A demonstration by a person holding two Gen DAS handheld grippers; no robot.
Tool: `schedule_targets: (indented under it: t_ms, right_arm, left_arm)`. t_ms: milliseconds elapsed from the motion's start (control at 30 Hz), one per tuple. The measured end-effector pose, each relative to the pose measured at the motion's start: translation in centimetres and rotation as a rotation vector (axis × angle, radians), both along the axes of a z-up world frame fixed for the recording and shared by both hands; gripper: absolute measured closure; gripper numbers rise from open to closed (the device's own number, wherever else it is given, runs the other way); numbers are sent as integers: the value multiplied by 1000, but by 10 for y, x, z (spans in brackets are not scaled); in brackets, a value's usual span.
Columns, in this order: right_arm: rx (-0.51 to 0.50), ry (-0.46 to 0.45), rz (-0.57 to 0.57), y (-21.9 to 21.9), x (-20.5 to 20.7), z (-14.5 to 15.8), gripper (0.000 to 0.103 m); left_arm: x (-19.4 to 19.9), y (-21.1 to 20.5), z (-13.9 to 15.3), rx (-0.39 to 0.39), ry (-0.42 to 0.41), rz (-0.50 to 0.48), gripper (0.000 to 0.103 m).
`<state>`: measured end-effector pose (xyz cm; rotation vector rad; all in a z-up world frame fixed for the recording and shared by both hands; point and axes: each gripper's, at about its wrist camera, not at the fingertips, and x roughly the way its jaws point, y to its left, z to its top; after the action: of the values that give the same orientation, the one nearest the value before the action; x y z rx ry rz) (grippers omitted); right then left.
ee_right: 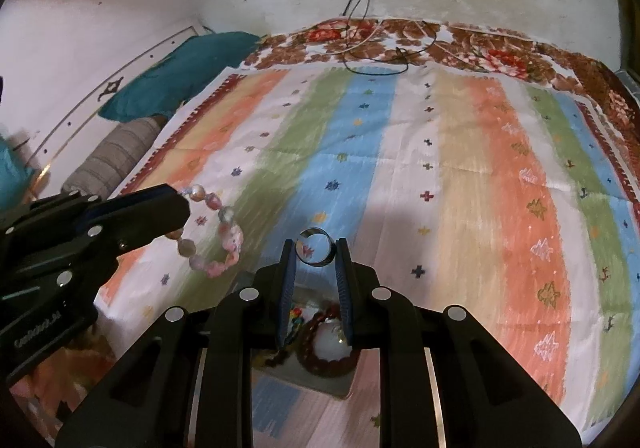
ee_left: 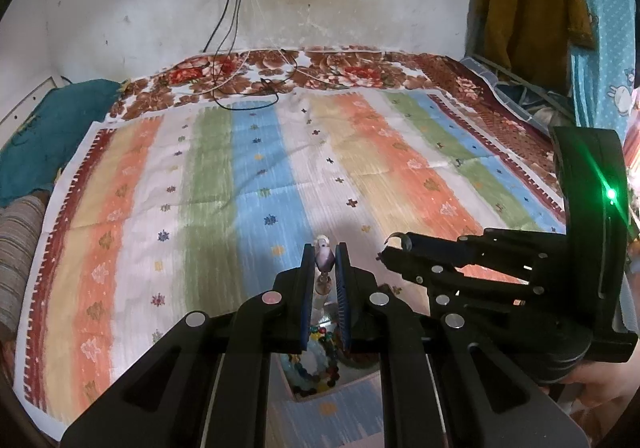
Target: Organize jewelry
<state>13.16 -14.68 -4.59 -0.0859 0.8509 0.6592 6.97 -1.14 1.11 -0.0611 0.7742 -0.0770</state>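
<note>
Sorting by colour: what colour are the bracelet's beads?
Pale pink and white, clearest in right wrist view: bracelet.

Left gripper [ee_left: 325,258] clamped, right gripper [ee_right: 317,253] clamped, both angled downward

Dim indoor light, soft shadows on the striped cloth [ee_left: 248,184], motion blur, fisheye-bent dark edges.

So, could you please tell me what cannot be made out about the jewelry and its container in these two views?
- Box: both views show only a corner; the gripper bodies hide its shape.
- Jewelry inside: only a dark red bead bracelet and colored beads show, blurred.
- Pastel bead bracelet: the left gripper hides most of it in the left wrist view.
- Silver ring in the right gripper: its details are too small.
</note>
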Motion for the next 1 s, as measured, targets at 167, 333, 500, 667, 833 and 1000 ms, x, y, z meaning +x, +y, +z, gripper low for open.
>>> schedule_targets:
  t_ms: [167,333,500,667,833,1000]
  right_arm:
    - [-8,10,34,1,-9,-4,82]
    - [-33,0,28,-1,-16,-4,54]
    - [-45,-20,1,-11,-20,-1,48]
    - [-49,-46,-10,-19,-24,3,40]
    - [-45,-64,-1,-27,-29,7,32]
    - [-35,-73,-7,-39,-36,10,21]
  left_arm:
    - [-8,0,-2,-11,8,1,93]
    - [-7,9,-2,-22,5,46,64]
    - [-14,16,-1,-51,3,54,58]
    - [-24,14,-2,-53,6,39,46]
    - [-32,13,-4,-51,10,26,33]
    - [-42,17,-9,-65,24,37,30]
